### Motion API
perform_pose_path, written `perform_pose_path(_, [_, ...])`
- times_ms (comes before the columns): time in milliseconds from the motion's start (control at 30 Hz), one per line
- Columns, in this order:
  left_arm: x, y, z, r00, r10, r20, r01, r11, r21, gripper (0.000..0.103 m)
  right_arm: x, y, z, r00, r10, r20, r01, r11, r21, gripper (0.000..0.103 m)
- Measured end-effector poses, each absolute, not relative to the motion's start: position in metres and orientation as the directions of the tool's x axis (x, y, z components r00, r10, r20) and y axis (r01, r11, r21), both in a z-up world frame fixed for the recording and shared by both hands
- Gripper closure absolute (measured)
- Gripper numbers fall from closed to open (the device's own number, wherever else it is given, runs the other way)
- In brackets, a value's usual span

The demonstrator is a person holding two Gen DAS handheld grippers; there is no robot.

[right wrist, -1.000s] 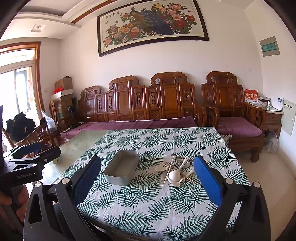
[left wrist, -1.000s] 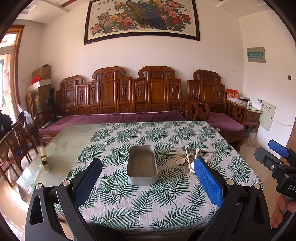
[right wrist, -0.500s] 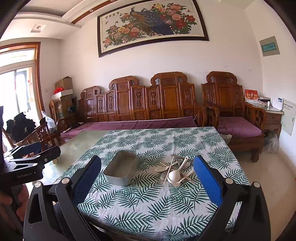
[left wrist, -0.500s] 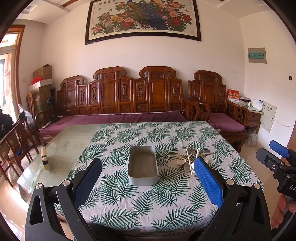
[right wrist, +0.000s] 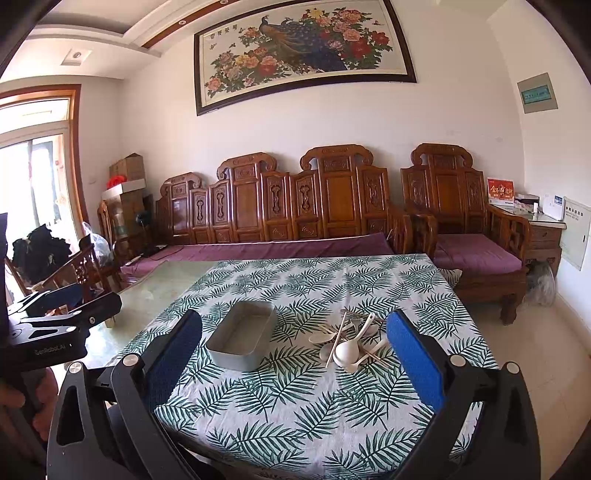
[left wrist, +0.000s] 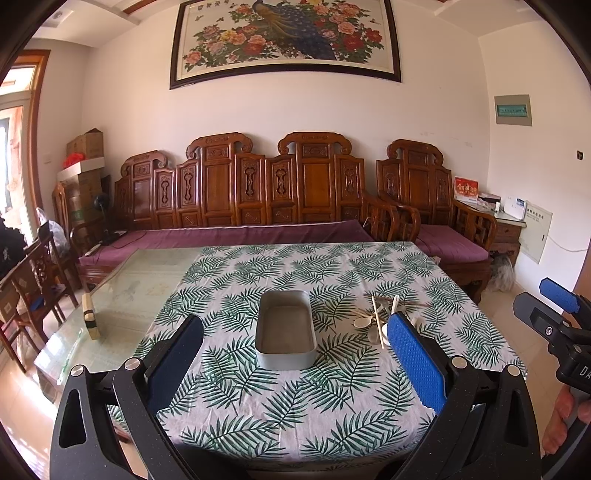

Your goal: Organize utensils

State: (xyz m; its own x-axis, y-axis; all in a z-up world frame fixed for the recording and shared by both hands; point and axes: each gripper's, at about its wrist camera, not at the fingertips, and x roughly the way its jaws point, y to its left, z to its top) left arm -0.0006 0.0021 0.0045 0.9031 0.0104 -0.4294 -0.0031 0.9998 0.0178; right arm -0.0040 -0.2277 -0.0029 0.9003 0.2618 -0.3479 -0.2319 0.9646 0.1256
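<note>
1. utensil pile (right wrist: 351, 341) (spoons + chopsticks) lies on table (right wrist: 295, 406), right-centre of right wrist frame, just right of grey tray (right wrist: 242, 339).
2. right gripper (right wrist: 293, 373) nearer; jaws wide, empty.
3. left gripper (left wrist: 295, 369) faces tray, jaws wide, empty.
4. chopsticks' long axis runs roughly away from jaws.

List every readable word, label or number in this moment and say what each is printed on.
"GenRobot.AI": on the left gripper's body, seen in the right wrist view.
"DA", cut off by the frame edge: on the right gripper's body.
Painting inscription, red card, green wall panel, white box: too small or blurred to read.
</note>
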Motion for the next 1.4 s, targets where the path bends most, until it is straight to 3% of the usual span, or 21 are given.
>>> perform_pose_path(567, [0.001,0.000,0.001,0.900,0.011,-0.435,-0.001,1.000,0.024,0.006,-0.002,-0.232,-0.001,0.898,0.262,-0.354,-0.230,0.965,0.129,0.002])
perform_pose_path(800, [0.017,-0.002,-0.015,0.879,-0.008,-0.477,0.018,1.000,0.017,0.006,0.007,-0.235,-0.014,0.888,0.260,-0.379,-0.230,0.965,0.125,0.003])
perform_pose_path(1133, [0.068,-0.018,-0.033,0.850,-0.054,-0.524,0.078,0.997,0.023,0.006,0.057,-0.244,-0.047,0.852,0.281,-0.442,-0.254,0.960,0.119,0.026])
perform_pose_path(1400, [0.122,-0.032,-0.056,0.812,-0.092,-0.576,0.132,0.991,0.027,0.006,0.114,-0.255,-0.068,0.836,0.252,-0.487,-0.225,0.968,0.114,0.030])
